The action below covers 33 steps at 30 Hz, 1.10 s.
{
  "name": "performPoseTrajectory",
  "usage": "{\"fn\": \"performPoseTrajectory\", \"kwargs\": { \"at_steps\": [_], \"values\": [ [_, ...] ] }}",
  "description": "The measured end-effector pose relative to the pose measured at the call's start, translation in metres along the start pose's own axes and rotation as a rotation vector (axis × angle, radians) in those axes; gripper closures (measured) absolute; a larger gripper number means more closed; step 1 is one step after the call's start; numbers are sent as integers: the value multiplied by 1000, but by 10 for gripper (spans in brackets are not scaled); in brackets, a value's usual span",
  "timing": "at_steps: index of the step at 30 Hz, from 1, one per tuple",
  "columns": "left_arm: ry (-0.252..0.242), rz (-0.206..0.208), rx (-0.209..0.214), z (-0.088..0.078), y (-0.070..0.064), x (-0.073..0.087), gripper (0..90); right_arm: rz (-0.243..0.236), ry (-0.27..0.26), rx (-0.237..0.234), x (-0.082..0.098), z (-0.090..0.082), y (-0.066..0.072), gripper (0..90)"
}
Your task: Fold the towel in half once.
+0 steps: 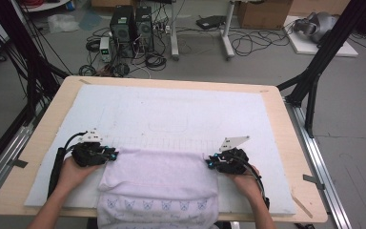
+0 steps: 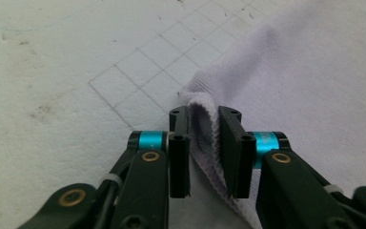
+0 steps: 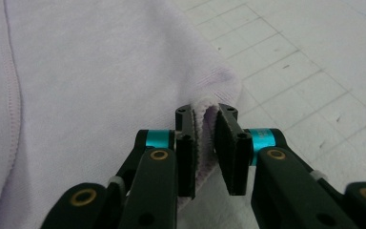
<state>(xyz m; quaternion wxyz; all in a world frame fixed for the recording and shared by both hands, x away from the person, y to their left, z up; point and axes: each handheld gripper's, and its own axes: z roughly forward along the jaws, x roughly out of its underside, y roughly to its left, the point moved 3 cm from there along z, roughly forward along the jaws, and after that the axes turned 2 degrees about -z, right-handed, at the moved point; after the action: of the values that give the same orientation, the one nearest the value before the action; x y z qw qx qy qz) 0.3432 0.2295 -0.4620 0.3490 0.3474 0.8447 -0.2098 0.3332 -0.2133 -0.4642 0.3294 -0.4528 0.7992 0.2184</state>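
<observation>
On the white gridded mat (image 1: 181, 114), each tool grips a corner of the lilac towel (image 1: 157, 176).

A lab: computer towers (image 1: 131, 26) and tangled cables (image 1: 248, 40) on the floor, black frame struts (image 1: 321, 57) beside the table (image 1: 43, 138).

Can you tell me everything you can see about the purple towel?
The towel is pale lilac, soft and looped like terry cloth, with a stitched hem and a row of small blue animal-face prints near the person's edge. It lies flat on the white gridded mat, its near end hanging over the table's edge. The left gripper and right gripper each pinch a far corner fold between their jaws.
</observation>
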Motion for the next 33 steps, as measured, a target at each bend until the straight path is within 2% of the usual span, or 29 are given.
{"fn": "performPoseTrajectory", "kwargs": {
  "at_steps": [3,7,10,11,16,20,22,26,31,33],
  "values": [
    [2,20,-19,-1,-2,-1,813,2,-8,-6,0,0,-1,812],
    [-19,12,-35,2,-1,-3,827,0,-24,6,-3,-5,-2,821],
    [-27,26,-64,2,0,-8,854,5,-24,15,-5,-6,-8,825],
    [-42,30,-81,1,0,-12,866,12,-22,16,-6,-6,-10,826],
    [-96,27,-145,-1,6,-38,873,9,9,91,-21,-6,-24,831],
    [-104,13,-160,2,16,-56,877,37,-22,125,-35,-16,-40,832],
    [-116,3,-182,0,24,-65,877,47,-34,143,-42,-21,-48,832],
    [-132,10,-233,-4,35,-95,877,50,-63,175,-62,-31,-66,832],
    [-177,27,-293,-20,48,-148,877,34,-71,238,-101,-47,-87,831],
    [-180,26,-320,-25,54,-167,877,48,-75,256,-116,-56,-97,831]
  ]
}}
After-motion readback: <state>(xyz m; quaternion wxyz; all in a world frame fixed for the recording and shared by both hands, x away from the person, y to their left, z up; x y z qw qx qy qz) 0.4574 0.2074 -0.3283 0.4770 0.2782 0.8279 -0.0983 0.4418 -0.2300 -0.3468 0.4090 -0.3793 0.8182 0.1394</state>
